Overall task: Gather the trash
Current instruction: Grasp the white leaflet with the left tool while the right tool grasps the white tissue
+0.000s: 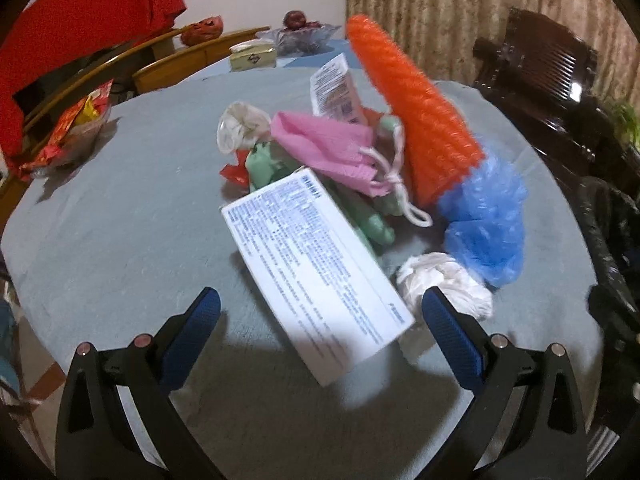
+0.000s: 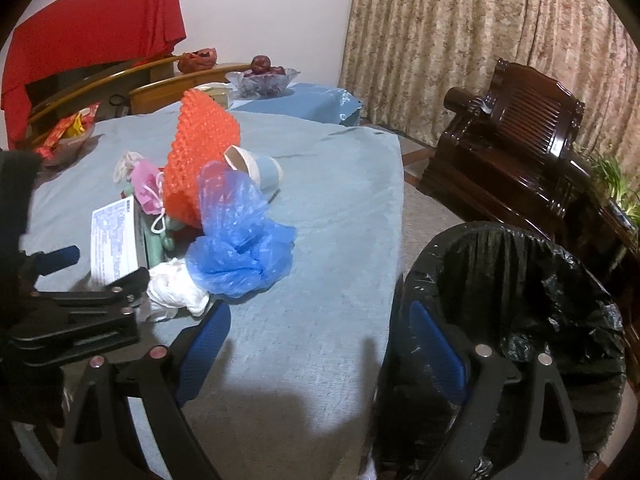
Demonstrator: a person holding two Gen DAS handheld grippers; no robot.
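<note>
A pile of trash lies on the blue-grey tablecloth [image 1: 120,220]: a white printed box [image 1: 316,272], a pink cloth mask [image 1: 328,148], an orange foam net [image 1: 420,120], a blue plastic bag [image 1: 484,216], crumpled white tissue [image 1: 444,284] and green wrapping [image 1: 372,220]. My left gripper [image 1: 320,320] is open, its fingers on either side of the box's near end. My right gripper [image 2: 320,336] is open and empty at the table's right edge, beside the bin with a black liner [image 2: 520,280]. The left gripper also shows in the right wrist view [image 2: 100,264].
A paper cup [image 2: 256,168] lies behind the pile. A snack bowl [image 1: 76,128] sits at far left, a glass fruit bowl [image 2: 264,76] and a small box [image 1: 252,56] at the back. Wooden chairs [image 1: 180,60] stand behind, a dark wooden armchair [image 2: 520,140] at right.
</note>
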